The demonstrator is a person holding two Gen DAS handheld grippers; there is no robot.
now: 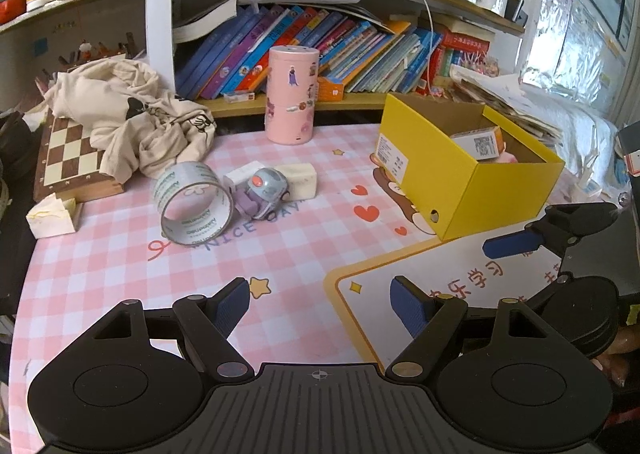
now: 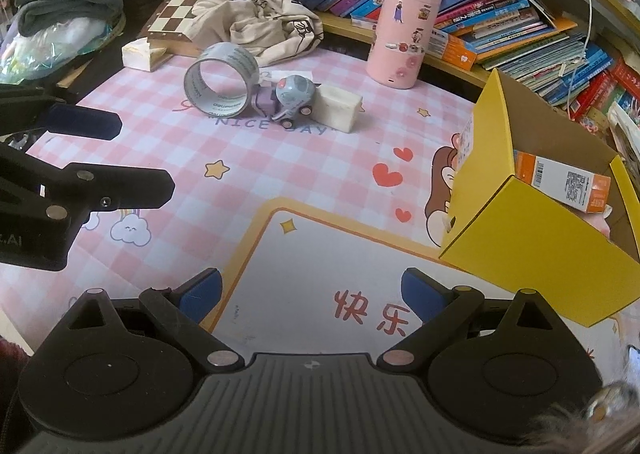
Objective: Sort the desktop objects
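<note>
A roll of clear tape [image 1: 195, 202] [image 2: 222, 79] stands on edge on the pink checked mat. Beside it sit a grey-purple toy car [image 1: 262, 191] [image 2: 290, 98] and a cream block [image 1: 298, 178] [image 2: 339, 109]. A yellow box [image 1: 460, 169] [image 2: 532, 221] at the right holds an orange-white carton [image 1: 482, 141] [image 2: 564, 183]. My left gripper [image 1: 320, 300] is open and empty, hovering over the mat short of the objects. My right gripper [image 2: 312, 294] is open and empty near the box's front corner; it also shows in the left wrist view [image 1: 516, 244].
A pink cylinder [image 1: 292, 93] [image 2: 404, 33] stands at the back by a shelf of books [image 1: 320, 49]. A beige cloth [image 1: 136, 117] lies on a chessboard [image 1: 68, 157] at the left. A small paper box [image 1: 52, 215] sits at the mat's left edge.
</note>
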